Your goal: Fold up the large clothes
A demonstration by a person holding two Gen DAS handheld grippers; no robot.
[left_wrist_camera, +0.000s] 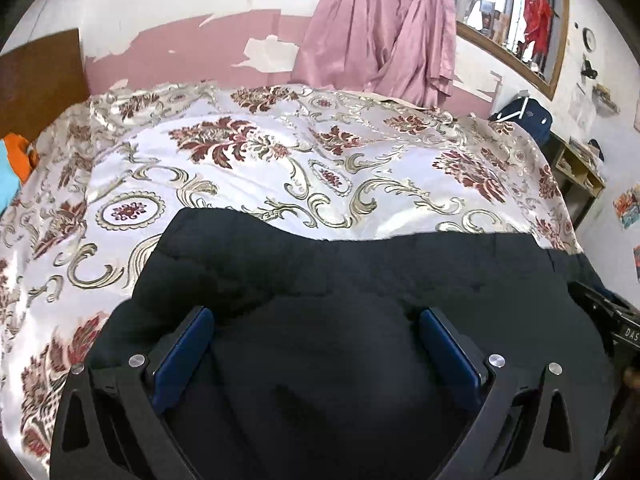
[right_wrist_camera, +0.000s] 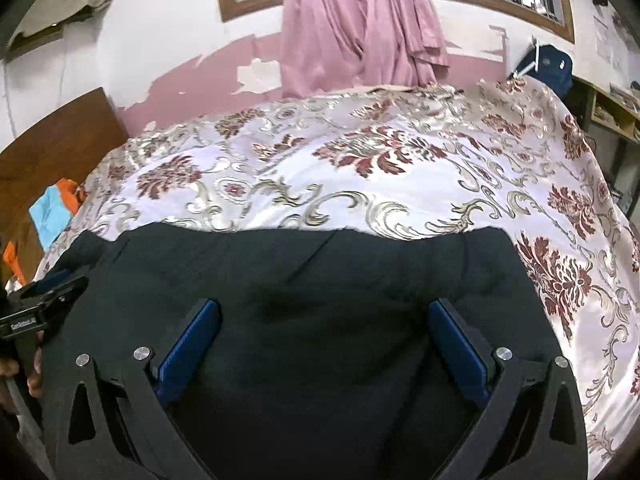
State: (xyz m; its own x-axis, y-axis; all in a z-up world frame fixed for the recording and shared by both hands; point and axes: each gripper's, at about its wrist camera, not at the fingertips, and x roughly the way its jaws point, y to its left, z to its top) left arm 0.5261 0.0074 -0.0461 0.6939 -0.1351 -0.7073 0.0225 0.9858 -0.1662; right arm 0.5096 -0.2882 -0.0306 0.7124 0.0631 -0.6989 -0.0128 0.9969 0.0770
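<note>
A large black garment [left_wrist_camera: 320, 280] lies spread on the floral bedspread [left_wrist_camera: 248, 168], near the bed's front edge; it also shows in the right wrist view [right_wrist_camera: 320, 272]. My left gripper [left_wrist_camera: 316, 316] is open, its blue pads [left_wrist_camera: 184, 352] wide apart, hovering over the garment's left part. My right gripper [right_wrist_camera: 324, 308] is open, its blue pads [right_wrist_camera: 460, 344] wide apart, over the garment's right part. Neither holds cloth. The right gripper shows at the right edge of the left wrist view [left_wrist_camera: 616, 320]; the left gripper shows at the left edge of the right wrist view [right_wrist_camera: 36, 304].
The white, red and gold bedspread [right_wrist_camera: 400, 168] covers the bed beyond the garment. Pink curtains [left_wrist_camera: 380, 32] hang at the far wall. A wooden headboard [right_wrist_camera: 52, 140] and blue and orange cloth [right_wrist_camera: 56, 208] are at left. A shelf [left_wrist_camera: 580, 168] and blue bag [left_wrist_camera: 524, 114] stand at right.
</note>
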